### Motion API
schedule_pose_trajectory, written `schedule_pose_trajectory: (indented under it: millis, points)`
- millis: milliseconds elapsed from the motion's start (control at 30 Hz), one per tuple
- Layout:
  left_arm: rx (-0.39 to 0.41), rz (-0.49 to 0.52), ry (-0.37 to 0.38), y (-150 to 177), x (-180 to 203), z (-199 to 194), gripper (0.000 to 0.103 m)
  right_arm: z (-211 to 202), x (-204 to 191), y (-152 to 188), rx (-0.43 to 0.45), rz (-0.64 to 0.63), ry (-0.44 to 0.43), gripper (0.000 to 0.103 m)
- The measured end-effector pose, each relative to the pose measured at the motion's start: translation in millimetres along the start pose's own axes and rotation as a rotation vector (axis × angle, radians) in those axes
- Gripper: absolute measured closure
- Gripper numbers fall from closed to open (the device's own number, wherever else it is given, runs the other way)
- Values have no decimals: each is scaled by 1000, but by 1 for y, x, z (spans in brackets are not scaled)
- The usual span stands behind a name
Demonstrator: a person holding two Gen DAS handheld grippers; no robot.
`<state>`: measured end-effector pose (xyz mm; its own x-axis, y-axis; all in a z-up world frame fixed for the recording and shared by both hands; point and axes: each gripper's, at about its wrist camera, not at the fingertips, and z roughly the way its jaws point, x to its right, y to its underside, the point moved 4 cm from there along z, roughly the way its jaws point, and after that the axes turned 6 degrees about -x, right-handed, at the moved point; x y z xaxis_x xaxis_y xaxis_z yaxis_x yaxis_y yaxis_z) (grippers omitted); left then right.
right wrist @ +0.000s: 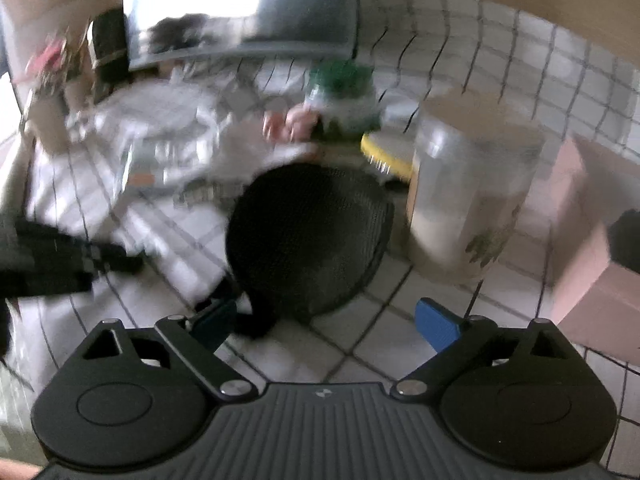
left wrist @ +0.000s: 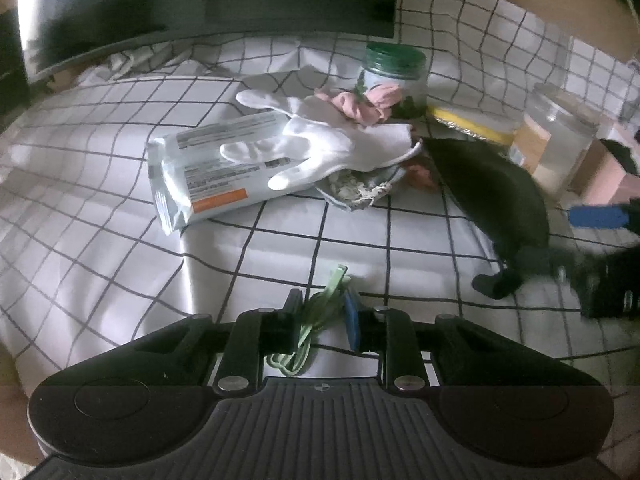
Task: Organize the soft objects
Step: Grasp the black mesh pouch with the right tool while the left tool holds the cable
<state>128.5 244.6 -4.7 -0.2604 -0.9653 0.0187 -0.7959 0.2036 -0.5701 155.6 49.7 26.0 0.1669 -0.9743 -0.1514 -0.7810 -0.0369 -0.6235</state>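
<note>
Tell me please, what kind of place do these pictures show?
Probably a home, at a table or bed under a white checked cloth. Household clutter lies on it: a white glove, a green-lidded jar, a wipes pack. A dark screen stands behind.

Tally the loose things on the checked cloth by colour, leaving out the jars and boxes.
White: 2, glove, packet
Pink: 1, rag
Black: 1, pouch
Green: 1, cord
Yellow: 1, sponge
Total: 6
</note>
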Motion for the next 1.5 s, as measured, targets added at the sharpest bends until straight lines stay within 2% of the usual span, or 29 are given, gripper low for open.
schedule_pose_trajectory:
  millis: [67,267,433,533,600,633,667,700,767,800,867,1033,1100,1333,1400,1500]
  points:
    - [12,-2,28,-1,-4,-5,78,-3,-1,-8,13,31,19,6]
    - [45,-6,56,-9,-21,-19,78,16,-5,-17,-27,98,50,6]
    - [62,22,67,-19,-37,-25,78,23,-6,-25,-7,197,65,6]
    - [63,25,82,-22,-46,-25,78,17,6,-27,46,291,53,9]
    - [59,29,94,-25,-51,-22,78,19,15,-27,63,324,83,21]
    - [59,35,103,-26,-52,-21,78,25,17,-26,35,327,75,27]
    - [59,44,111,-27,-53,-20,78,31,19,-24,5,329,56,43]
    - [60,54,116,-28,-53,-18,78,36,20,-22,-13,337,35,49]
    - [54,61,130,-30,-54,-14,78,37,18,-22,1,343,21,51]
    - [49,65,145,-30,-54,-13,78,38,15,-24,-3,337,-2,60]
    - [45,84,173,-33,-52,-10,78,36,5,-31,1,333,-52,64]
    - [54,111,196,-40,-49,-3,78,17,-25,-51,74,274,-150,67]
    - [55,120,200,-40,-50,-3,78,24,-32,-60,68,264,-175,67]
    - [67,88,161,-37,-67,-8,78,78,-20,-70,-59,430,-199,69]
    - [89,72,153,-42,-73,-13,78,73,-20,-77,-57,411,-207,81]
    - [147,51,147,-59,-81,-26,78,50,-27,-98,-33,321,-179,86]
